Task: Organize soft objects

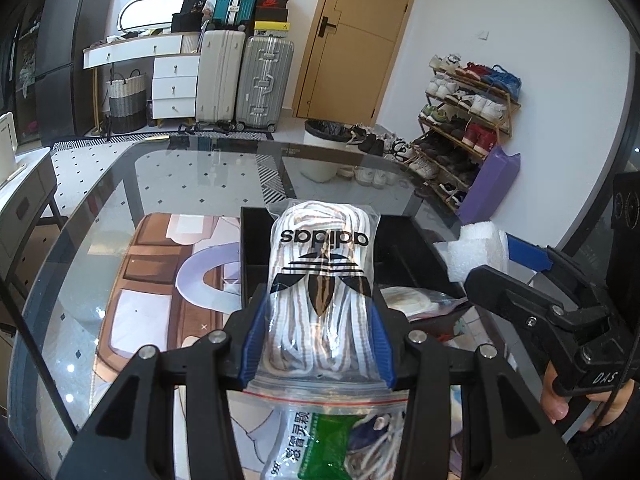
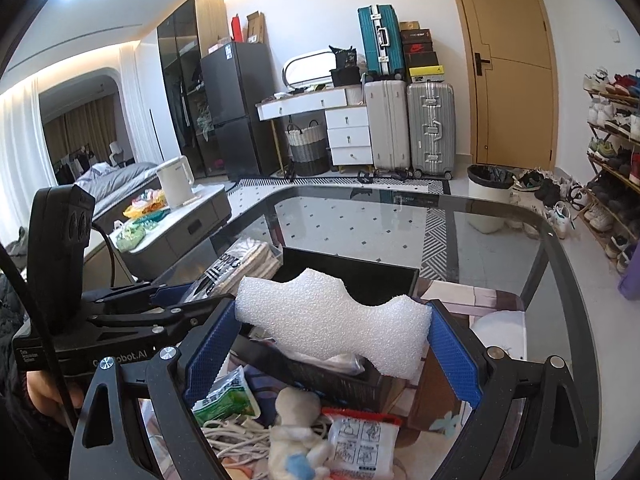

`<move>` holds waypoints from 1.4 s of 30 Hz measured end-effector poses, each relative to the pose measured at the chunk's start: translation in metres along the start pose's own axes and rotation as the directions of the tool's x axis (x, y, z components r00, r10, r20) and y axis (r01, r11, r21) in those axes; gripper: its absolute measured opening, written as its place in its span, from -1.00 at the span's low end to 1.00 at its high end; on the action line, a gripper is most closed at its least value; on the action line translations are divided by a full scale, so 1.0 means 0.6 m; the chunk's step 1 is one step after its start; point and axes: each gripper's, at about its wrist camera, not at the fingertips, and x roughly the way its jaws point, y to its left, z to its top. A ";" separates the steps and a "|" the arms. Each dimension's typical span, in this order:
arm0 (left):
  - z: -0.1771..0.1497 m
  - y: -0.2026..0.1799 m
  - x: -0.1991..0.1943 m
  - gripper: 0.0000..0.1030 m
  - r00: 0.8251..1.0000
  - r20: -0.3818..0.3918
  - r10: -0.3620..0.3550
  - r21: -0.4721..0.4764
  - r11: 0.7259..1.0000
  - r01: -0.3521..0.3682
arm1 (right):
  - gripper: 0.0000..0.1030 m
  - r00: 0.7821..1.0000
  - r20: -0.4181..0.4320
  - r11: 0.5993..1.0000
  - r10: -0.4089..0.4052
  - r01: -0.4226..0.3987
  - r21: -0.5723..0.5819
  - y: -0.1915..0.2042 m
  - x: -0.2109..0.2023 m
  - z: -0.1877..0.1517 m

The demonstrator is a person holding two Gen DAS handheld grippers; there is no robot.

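Bag of white shoelaces, clamped in our left hand-held gripper above the black bin on the glass desk; white foam piece, gripped by our right hand-held gripper. Transport step, we judge; next, lower each into the bin and release.

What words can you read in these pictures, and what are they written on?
"adidas", upside down, with the trefoil logo: on the clear bag of white laces held in the left gripper.
"DAS": on the right gripper body.
"...obot.AI", partly hidden: on the left gripper's side, in the right wrist view.
Chinese characters and "186": on the green packet; I cannot read more.
Shoebox labels, the fridge sticker and the red-topped packet: too small.
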 end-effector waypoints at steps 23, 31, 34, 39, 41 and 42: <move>0.011 0.003 0.031 -0.11 0.999 -0.027 0.046 0.036 0.998 -0.045 | 0.81 0.996 -0.089 1.000 0.022 -0.023 -0.010 -0.026 0.117 0.002; 0.002 -0.006 0.021 -0.11 0.998 -0.042 0.047 0.078 0.996 -0.044 | 0.80 0.993 -0.118 0.998 0.023 -0.031 -0.060 -0.015 0.113 -0.016; -0.003 -0.010 0.016 -0.11 0.998 -0.047 0.042 0.086 0.996 -0.038 | 0.80 0.992 -0.125 0.996 0.023 -0.033 -0.077 -0.011 0.106 -0.022; -0.004 -0.015 0.010 -0.08 0.998 -0.060 0.036 0.097 0.995 -0.030 | 0.81 0.990 -0.137 0.995 0.033 -0.046 -0.088 -0.005 0.098 -0.031; -0.003 -0.015 0.008 -0.07 0.998 -0.061 0.032 0.096 0.995 -0.026 | 0.82 0.990 -0.135 0.995 0.037 -0.049 -0.085 -0.006 0.092 -0.032; -0.002 -0.013 0.008 -0.05 0.998 -0.062 0.028 0.095 0.995 -0.022 | 0.85 0.991 -0.128 0.996 0.035 -0.046 -0.080 -0.007 0.088 -0.032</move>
